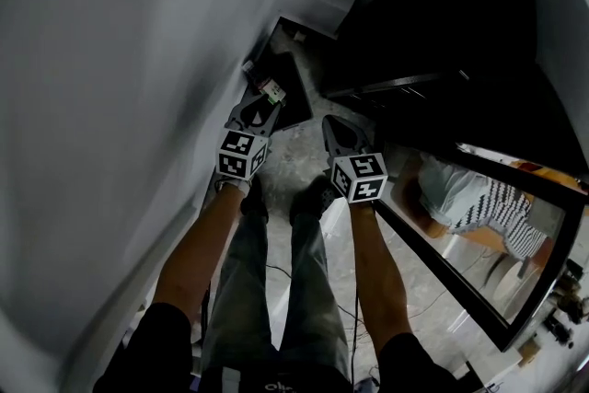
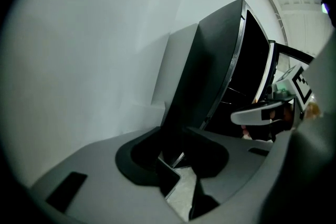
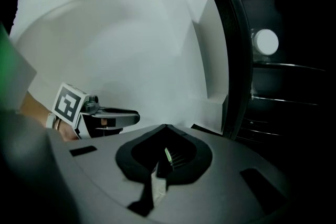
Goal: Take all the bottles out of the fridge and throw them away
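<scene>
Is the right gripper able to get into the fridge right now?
Probably yes: the fridge door stands open, and nothing shows between the right gripper and the shelves. Its jaws are shut, so they would need opening to grab anything.

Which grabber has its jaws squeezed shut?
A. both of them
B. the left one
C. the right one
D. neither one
C: in its own view the right gripper has its jaws pressed together, while the left gripper has its jaws standing apart with nothing held between them.
</scene>
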{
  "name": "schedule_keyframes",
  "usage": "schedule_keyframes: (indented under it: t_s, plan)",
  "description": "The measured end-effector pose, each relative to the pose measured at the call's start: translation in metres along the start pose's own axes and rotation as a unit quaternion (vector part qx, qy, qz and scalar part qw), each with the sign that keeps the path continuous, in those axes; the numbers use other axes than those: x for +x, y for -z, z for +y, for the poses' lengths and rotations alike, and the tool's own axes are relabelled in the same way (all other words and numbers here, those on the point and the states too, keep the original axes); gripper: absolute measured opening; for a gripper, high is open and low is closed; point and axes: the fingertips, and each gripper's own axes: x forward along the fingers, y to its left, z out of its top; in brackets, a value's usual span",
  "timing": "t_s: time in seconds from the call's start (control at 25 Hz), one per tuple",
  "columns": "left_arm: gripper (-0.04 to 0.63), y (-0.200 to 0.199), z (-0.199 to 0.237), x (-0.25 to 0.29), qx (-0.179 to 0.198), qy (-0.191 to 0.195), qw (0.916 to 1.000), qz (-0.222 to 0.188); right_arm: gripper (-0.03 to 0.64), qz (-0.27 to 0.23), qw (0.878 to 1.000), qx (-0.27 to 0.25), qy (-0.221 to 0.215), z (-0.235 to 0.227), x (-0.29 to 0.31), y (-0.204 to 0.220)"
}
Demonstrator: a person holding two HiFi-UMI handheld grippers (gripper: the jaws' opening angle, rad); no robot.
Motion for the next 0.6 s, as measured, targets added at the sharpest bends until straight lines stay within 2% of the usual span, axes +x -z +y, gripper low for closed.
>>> schedule_keyframes:
  t_s: [0.2, 0.32, 0.6]
  plan:
    - [0.041, -0.029, -0.024, -0.034, 0.007, 0.003, 0.9999, -0.007, 0.008, -0.006, 1.0, 0.009, 0.007, 0.006, -0.039, -0.025]
    - [0.008, -0.065, -0.04, -0.052, 0.017, 0.011, 0.9995, -0.025, 0.008, -0.024, 1.0, 0.012, 0.013, 0.008, -0.064, -0.053]
    - [0.008, -0.146, -0.105, -0.112, 0.023, 0.047, 0.9971, -0.056, 0.008, -0.058, 0.998, 0.023, 0.022, 0.034, -0.145, -0.116]
